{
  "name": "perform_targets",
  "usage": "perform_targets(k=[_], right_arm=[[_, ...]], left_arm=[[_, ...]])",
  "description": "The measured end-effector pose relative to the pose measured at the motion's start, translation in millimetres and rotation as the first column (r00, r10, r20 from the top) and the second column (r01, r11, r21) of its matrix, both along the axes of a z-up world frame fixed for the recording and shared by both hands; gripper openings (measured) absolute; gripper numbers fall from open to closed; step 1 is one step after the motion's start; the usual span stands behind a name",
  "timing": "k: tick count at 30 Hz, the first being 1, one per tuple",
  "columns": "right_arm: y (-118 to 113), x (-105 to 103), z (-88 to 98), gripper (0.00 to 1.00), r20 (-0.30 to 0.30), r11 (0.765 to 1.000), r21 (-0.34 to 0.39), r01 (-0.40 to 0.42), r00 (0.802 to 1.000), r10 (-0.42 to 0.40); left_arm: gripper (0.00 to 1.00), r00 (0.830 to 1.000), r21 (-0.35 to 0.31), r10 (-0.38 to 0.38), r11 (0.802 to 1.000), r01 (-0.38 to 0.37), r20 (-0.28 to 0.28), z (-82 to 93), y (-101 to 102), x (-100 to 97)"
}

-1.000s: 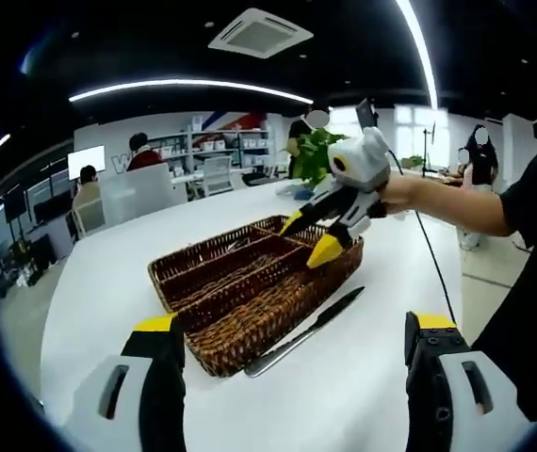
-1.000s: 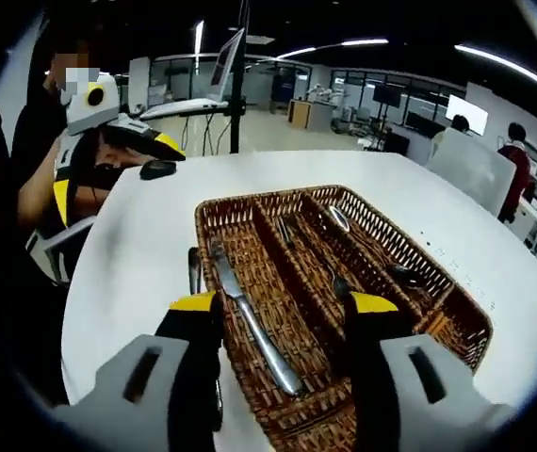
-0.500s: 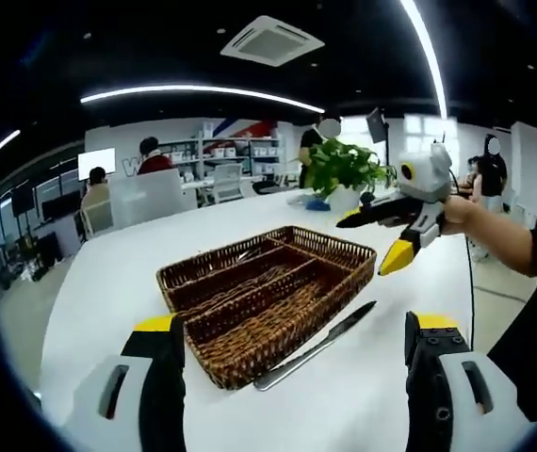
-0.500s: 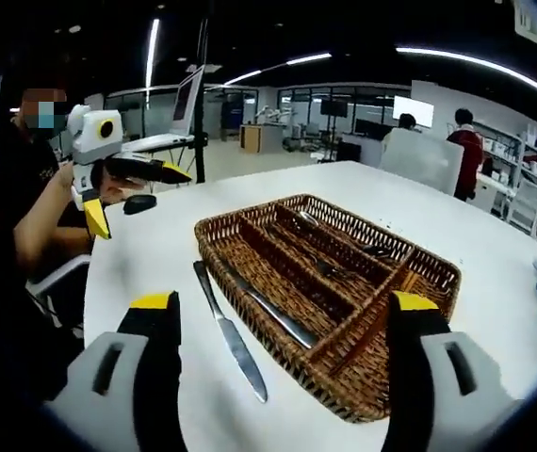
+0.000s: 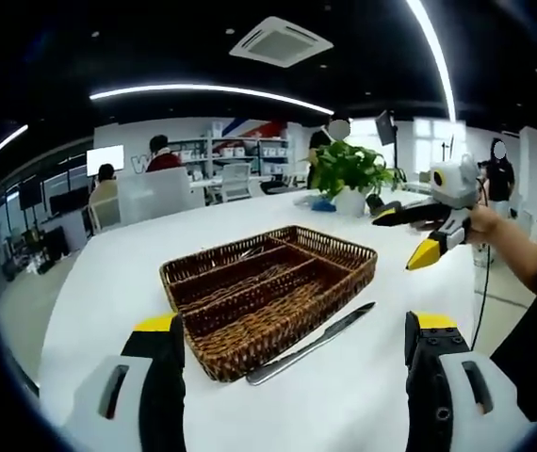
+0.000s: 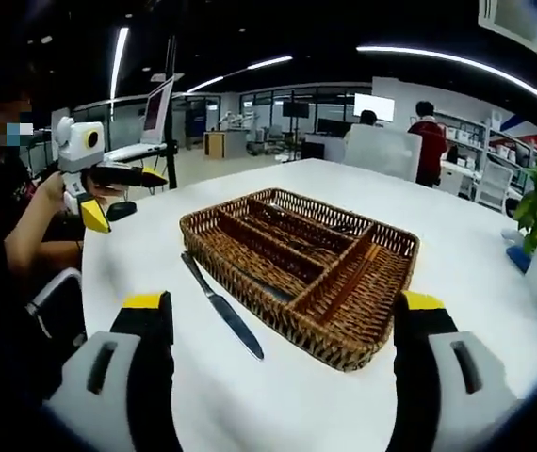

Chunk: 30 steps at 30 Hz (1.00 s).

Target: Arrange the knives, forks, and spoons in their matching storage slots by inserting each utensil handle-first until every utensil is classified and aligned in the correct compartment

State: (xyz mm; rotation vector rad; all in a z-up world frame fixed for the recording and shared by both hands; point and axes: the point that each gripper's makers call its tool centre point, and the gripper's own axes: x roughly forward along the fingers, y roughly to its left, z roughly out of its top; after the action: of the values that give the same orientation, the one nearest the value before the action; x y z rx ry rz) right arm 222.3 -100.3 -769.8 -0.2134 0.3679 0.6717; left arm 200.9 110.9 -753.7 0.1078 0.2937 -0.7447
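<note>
The right gripper (image 5: 417,234) has pulled back off the wicker basket (image 5: 270,295) and now hangs to its right, jaws wide and empty. The left gripper (image 6: 110,199) also hangs clear at the table (image 6: 457,282) edge, jaws wide, holding nothing. One knife (image 6: 221,305) lies on the tabletop just beside the basket's near long wall, its long axis parallel to that wall.
</note>
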Motion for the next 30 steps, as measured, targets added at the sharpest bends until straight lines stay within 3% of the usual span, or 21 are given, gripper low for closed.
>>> perform_targets(k=[16,30], right_arm=[[-25,-24,4.0,1.0,0.005,0.999,-0.006,0.05,0.999,-0.05],[-34,-27,1.7,1.0,0.0,0.997,-0.028,0.071,0.997,-0.071]], left_arm=[[0.99,0.998,-0.017,0.068,0.998,-0.068,0.013,2.9,15,-8.0],[0.99,0.998,-0.015,0.054,0.998,-0.054,0.025,3.8,14,-12.3]])
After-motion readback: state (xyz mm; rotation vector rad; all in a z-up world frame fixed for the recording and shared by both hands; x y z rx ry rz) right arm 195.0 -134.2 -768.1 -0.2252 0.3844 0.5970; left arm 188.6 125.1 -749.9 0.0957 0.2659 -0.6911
